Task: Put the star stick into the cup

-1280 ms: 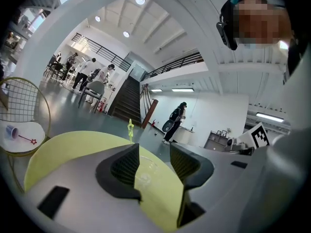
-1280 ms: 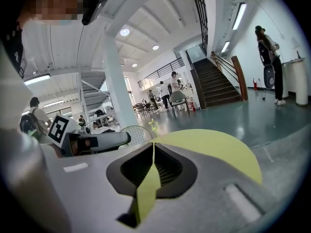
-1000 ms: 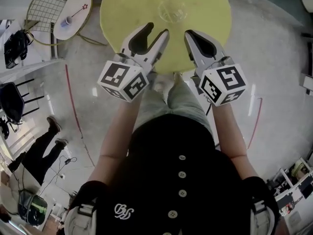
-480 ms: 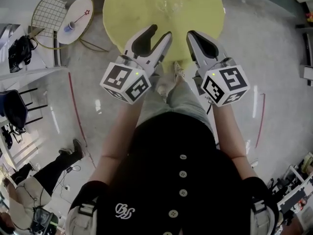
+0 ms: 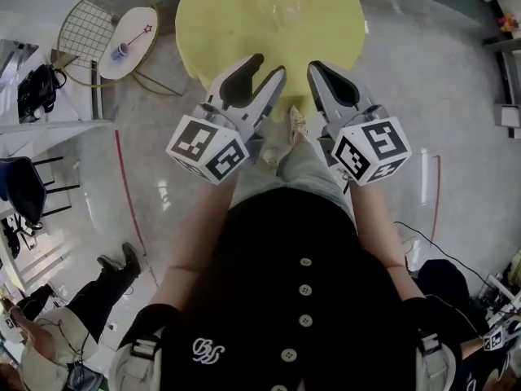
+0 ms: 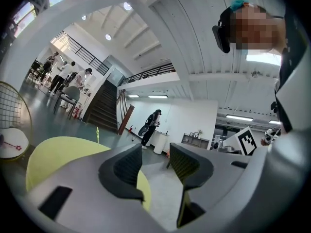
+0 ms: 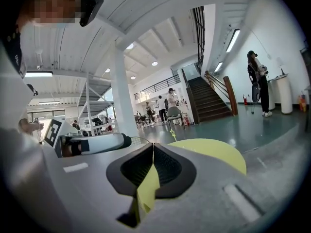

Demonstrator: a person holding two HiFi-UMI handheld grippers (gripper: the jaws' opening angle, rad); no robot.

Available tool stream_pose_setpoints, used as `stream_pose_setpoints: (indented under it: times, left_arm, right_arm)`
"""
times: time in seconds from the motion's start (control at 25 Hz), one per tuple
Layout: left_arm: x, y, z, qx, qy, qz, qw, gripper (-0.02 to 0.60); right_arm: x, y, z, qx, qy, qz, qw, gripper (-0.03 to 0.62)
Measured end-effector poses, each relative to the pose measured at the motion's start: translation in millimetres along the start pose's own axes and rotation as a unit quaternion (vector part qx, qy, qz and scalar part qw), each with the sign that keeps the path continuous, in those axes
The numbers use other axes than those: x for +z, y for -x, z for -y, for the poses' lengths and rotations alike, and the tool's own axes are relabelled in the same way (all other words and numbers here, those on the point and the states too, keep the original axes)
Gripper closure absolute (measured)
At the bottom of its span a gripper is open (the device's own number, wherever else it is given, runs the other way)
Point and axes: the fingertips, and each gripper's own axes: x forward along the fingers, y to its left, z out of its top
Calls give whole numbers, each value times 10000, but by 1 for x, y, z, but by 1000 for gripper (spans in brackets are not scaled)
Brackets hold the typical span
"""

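Observation:
The star stick, thin with a red star at its tip, lies on a small white round side table at the far left. It also shows at the left edge of the left gripper view, star stick. A clear cup stands faintly visible on the yellow round table. My left gripper hangs open and empty over that table's near edge. My right gripper is beside it, shut on nothing. In their own views the left gripper shows a wide gap and the right gripper has pads touching.
A gold wire frame surrounds the side table. A person stands at the lower left, a dark chair at the left edge. A red line and a cable run across the glossy floor. Stairs rise beyond.
The yellow table and side table have slid up and away in the head view, as the wearer backs off. Both grippers keep their pose. The person at the lower left has shifted.

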Motion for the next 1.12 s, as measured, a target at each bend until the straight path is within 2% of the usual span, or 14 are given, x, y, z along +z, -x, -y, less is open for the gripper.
stream_pose_setpoints:
  times: [0.28, 0.52, 0.84, 1.12]
  left_arm:
    - [1, 12, 21, -306, -93, -5, 9995, 400]
    - [-4, 18, 41, -664, -187, -77, 9976, 426]
    - [-11, 28, 52, -722, -343, -192, 9966, 527]
    - [-19, 34, 47, -493, -291, -217, 9981, 557]
  right_arm:
    - [5, 13, -19, 75, -44, 252, 9996, 591]
    - [0, 22, -32, 160, 144, 157, 9996, 591]
    - [-5, 34, -38, 121, 213, 156, 9996, 591]
    - [-13, 37, -45, 141, 330, 23, 9994, 591]
